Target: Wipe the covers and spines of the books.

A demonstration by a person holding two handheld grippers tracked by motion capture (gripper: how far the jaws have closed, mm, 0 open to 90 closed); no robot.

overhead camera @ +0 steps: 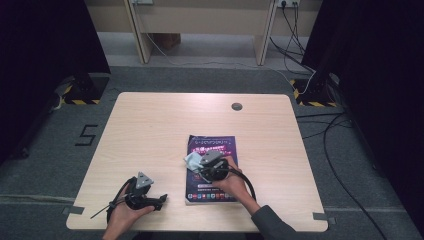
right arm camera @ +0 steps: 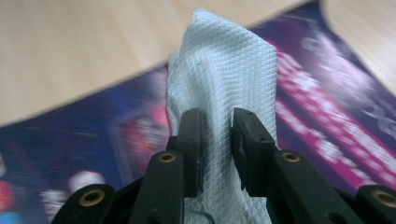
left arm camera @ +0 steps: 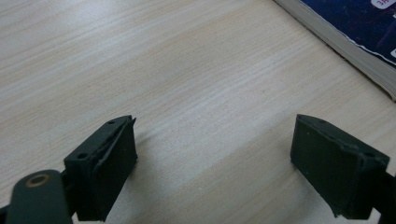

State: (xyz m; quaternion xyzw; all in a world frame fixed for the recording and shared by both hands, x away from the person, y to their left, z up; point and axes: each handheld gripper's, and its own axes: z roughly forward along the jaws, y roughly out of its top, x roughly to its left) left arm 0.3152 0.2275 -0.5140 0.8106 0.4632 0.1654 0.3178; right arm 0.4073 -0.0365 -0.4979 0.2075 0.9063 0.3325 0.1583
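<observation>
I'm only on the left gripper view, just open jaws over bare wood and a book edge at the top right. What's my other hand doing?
Observer: The right gripper is shut on a pale blue cloth, pinched between its jaws.
Operator: Where is it over the table?
Observer: Above the book, about mid-cover; the cloth shows toward the cover's left side in the high view.
Operator: And where am I relative to that?
Observer: Your left gripper sits near the table's front edge, left of the book, jaws pointing toward it.
</observation>
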